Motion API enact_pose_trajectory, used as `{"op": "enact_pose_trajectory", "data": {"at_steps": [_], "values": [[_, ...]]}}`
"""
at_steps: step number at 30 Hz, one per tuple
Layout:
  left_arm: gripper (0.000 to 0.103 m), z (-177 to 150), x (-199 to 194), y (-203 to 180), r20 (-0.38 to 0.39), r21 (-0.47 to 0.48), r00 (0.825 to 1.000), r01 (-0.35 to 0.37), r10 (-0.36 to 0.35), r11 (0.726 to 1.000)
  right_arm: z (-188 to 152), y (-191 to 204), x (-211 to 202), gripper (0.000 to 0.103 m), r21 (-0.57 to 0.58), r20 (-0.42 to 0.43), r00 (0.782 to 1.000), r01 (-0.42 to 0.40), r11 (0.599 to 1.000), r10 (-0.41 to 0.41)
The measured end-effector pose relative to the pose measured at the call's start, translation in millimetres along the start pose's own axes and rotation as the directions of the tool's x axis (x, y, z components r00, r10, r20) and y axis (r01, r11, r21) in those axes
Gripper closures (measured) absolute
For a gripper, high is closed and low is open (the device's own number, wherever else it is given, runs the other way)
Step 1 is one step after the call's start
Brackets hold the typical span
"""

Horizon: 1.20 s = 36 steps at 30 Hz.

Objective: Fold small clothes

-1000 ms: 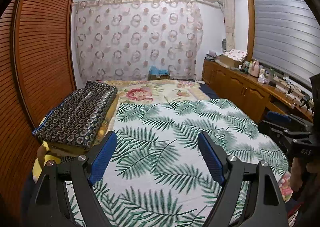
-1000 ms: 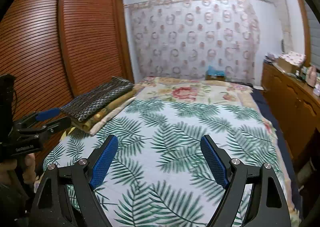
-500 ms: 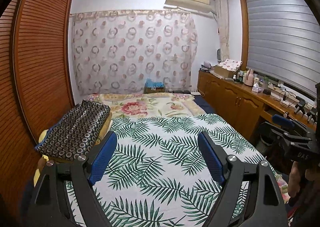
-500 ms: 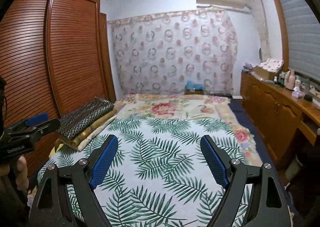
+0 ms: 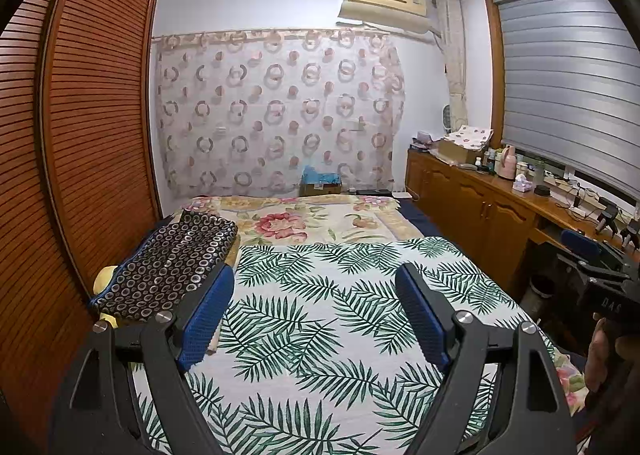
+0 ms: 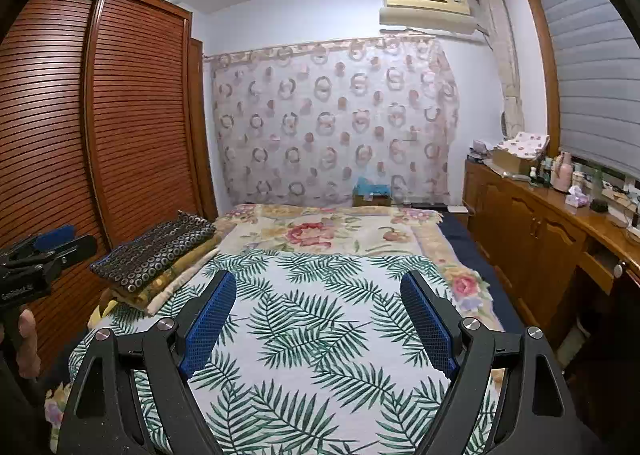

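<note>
A white cloth with green palm leaves lies spread flat over the near part of the bed; it also shows in the right wrist view. My left gripper is open and empty, held above the cloth's near end. My right gripper is open and empty, also above the cloth. Each gripper shows at the edge of the other's view: the right one at the bed's right side, the left one at its left side. No small garment is visible.
A folded dark cloth with ring pattern sits on a stack at the bed's left edge. A floral blanket covers the far bed. A slatted wooden wardrobe stands left, a cluttered wooden cabinet right.
Both grippers have risen and tilted up, so more of the room and ceiling shows and the bed sits lower in view. Both stay open and empty.
</note>
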<state>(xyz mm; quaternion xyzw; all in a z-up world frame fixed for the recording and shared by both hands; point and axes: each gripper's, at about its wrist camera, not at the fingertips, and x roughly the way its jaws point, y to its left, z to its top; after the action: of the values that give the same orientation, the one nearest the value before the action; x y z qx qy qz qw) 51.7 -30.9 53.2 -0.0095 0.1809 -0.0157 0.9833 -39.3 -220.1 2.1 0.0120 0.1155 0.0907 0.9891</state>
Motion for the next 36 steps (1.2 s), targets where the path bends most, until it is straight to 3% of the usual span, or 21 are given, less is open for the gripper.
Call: {"op": "enact_pose_trajectory", "data": {"at_steps": [36], "values": [[0.020, -1.5, 1.9, 3.4, -0.008, -0.008, 1.000, -0.006, 0.006, 1.000, 3.6, -8.2, 2.3, 0.017, 0.003, 0.001, 1.000, -0.006, 1.000, 0.006]]}}
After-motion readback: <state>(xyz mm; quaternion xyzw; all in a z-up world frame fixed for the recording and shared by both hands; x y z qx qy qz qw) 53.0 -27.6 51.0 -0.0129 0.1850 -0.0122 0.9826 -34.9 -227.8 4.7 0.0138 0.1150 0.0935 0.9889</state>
